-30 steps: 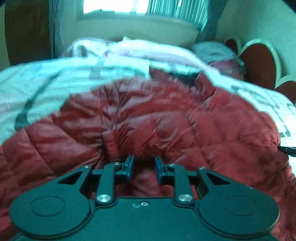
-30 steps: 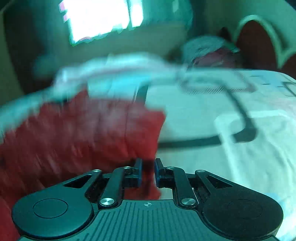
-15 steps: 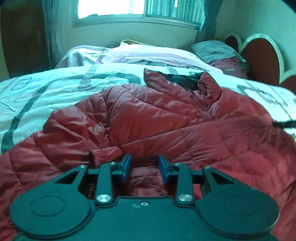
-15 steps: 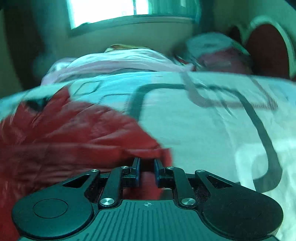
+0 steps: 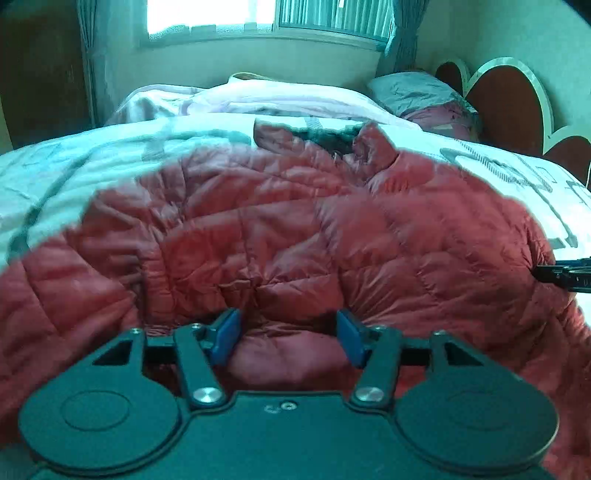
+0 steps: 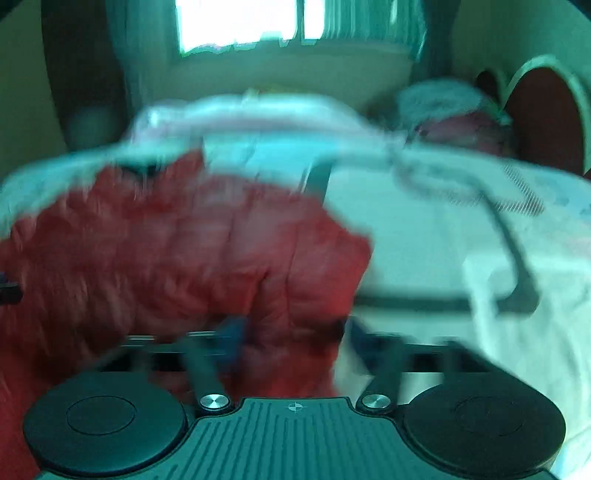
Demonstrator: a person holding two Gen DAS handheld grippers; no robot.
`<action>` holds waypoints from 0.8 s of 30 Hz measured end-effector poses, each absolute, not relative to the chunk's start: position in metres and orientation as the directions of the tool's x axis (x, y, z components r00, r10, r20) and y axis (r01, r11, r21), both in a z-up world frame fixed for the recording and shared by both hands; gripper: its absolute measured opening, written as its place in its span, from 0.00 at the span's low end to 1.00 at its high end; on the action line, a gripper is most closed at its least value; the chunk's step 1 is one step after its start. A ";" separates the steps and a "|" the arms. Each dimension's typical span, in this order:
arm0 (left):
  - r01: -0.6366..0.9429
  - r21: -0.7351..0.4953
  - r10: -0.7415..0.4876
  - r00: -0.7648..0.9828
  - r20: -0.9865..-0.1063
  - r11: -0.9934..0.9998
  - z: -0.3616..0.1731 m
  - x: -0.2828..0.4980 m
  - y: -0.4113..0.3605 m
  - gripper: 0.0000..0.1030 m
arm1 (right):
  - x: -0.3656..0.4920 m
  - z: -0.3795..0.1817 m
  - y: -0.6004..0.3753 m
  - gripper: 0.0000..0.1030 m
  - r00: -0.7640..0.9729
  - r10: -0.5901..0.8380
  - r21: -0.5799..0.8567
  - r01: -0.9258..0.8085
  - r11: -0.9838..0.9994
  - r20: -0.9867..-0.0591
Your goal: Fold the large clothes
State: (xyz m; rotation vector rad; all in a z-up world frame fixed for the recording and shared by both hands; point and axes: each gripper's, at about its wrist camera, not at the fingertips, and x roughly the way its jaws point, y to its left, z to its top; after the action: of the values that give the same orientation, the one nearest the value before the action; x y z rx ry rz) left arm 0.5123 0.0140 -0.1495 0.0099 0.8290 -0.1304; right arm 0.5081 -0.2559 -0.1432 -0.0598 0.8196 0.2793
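Note:
A red quilted puffer jacket [image 5: 295,229] lies spread on the bed, collar at the far end. My left gripper [image 5: 288,334] sits low over its near hem. Its jaws are opening, and a fold of the jacket lies between the blue pads [image 5: 225,332] without being pressed. The right wrist view is blurred by motion. There my right gripper [image 6: 295,336] is at the right edge of the jacket [image 6: 184,258]. Its jaws are opening too, with red fabric between them and a gap beside the right finger. The right gripper's tip [image 5: 565,275] pokes in at the jacket's right side.
The bed has a white cover [image 6: 424,243] with dark line patterns. Bunched pale bedding [image 5: 277,96] and a pillow [image 5: 417,88] lie at the far end. A rounded brown headboard [image 5: 509,103] stands at the right, with a window [image 5: 207,14] behind.
Both grippers' jaws have spread apart from nearly shut. The left one has let go of the jacket fold. The right view has swung and blurred.

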 end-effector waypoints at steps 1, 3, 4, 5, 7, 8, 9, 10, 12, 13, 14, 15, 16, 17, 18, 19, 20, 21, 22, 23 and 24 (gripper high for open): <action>0.122 -0.033 -0.107 0.670 -0.734 0.992 -0.152 0.513 0.014 0.57 | 0.508 -0.145 -0.256 0.40 0.652 0.218 0.057 -0.259 0.964 -0.727; 0.123 -0.020 -0.098 0.664 -0.741 0.992 -0.148 0.512 0.013 0.56 | 0.508 -0.138 -0.253 0.40 0.655 0.190 0.039 -0.239 0.970 -0.732; 0.116 -0.015 -0.089 0.668 -0.739 0.993 -0.143 0.509 0.014 0.64 | 0.503 -0.131 -0.253 0.40 0.681 0.172 0.019 -0.226 0.974 -0.712; 0.106 -0.009 -0.080 0.684 -0.725 0.994 -0.139 0.503 0.017 0.72 | 0.496 -0.123 -0.254 0.41 0.707 0.165 0.011 -0.217 0.976 -0.688; 0.067 -0.005 -0.052 0.725 -0.686 0.998 -0.130 0.485 0.031 0.94 | 0.481 -0.113 -0.257 0.56 0.720 0.171 0.035 -0.199 0.979 -0.672; 0.040 -0.014 -0.039 0.734 -0.678 0.999 -0.127 0.473 0.041 0.94 | 0.474 -0.110 -0.258 0.66 0.723 0.178 0.048 -0.196 0.979 -0.667; 0.008 -0.030 -0.027 0.735 -0.677 1.000 -0.125 0.464 0.053 0.92 | 0.465 -0.109 -0.259 0.68 0.724 0.187 0.065 -0.193 0.979 -0.664; -0.034 -0.054 -0.012 0.733 -0.680 0.998 -0.125 0.452 0.070 0.87 | 0.458 -0.108 -0.260 0.68 0.717 0.197 0.083 -0.192 0.978 -0.668; -0.129 -0.102 0.025 0.731 -0.682 0.986 -0.124 0.428 0.106 0.75 | 0.441 -0.110 -0.259 0.68 0.715 0.200 0.106 -0.175 0.979 -0.670; -0.179 -0.129 0.044 0.731 -0.681 0.975 -0.124 0.412 0.127 0.73 | 0.435 -0.108 -0.258 0.68 0.714 0.194 0.103 -0.168 0.980 -0.673; -0.223 -0.151 0.063 0.732 -0.679 0.963 -0.123 0.398 0.146 0.72 | 0.428 -0.110 -0.256 0.68 0.712 0.185 0.100 -0.160 0.982 -0.678; -0.265 -0.177 0.079 0.734 -0.674 0.948 -0.122 0.382 0.164 0.70 | 0.422 -0.111 -0.254 0.68 0.708 0.181 0.104 -0.150 0.983 -0.682; -0.304 -0.204 0.095 0.740 -0.666 0.931 -0.120 0.364 0.182 0.68 | 0.418 -0.113 -0.252 0.68 0.704 0.183 0.115 -0.143 0.983 -0.687; -0.335 -0.229 0.108 0.745 -0.658 0.914 -0.119 0.350 0.197 0.67 | 0.414 -0.114 -0.250 0.68 0.698 0.186 0.126 -0.137 0.983 -0.692; -0.371 -0.254 0.124 0.747 -0.653 0.893 -0.118 0.336 0.211 0.66 | 0.409 -0.114 -0.247 0.68 0.694 0.185 0.129 -0.133 0.983 -0.696; -0.421 -0.285 0.150 0.745 -0.650 0.861 -0.119 0.320 0.227 0.65 | 0.409 -0.115 -0.243 0.68 0.690 0.185 0.131 -0.130 0.983 -0.699; -0.465 -0.315 0.171 0.744 -0.646 0.828 -0.120 0.308 0.238 0.65 | 0.409 -0.115 -0.241 0.68 0.687 0.189 0.139 -0.127 0.982 -0.702; -0.504 -0.352 0.190 0.744 -0.640 0.789 -0.121 0.297 0.250 0.65 | 0.410 -0.114 -0.238 0.68 0.683 0.190 0.146 -0.123 0.982 -0.705; -0.544 -0.398 0.209 0.746 -0.632 0.739 -0.124 0.285 0.264 0.65 | 0.411 -0.113 -0.234 0.68 0.680 0.185 0.145 -0.115 0.983 -0.709; -0.575 -0.440 0.223 0.747 -0.626 0.689 -0.126 0.275 0.276 0.65 | 0.412 -0.112 -0.230 0.68 0.680 0.185 0.149 -0.112 0.983 -0.710; -0.600 -0.465 0.238 0.743 -0.626 0.651 -0.129 0.268 0.285 0.64 | 0.413 -0.109 -0.226 0.68 0.680 0.194 0.161 -0.114 0.980 -0.707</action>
State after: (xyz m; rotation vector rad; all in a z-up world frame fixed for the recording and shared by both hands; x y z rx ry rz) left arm 0.2685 0.2851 -0.1286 -0.7138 0.5553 0.5046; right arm 0.4127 -0.2262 -0.1092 0.1066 0.8046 0.1732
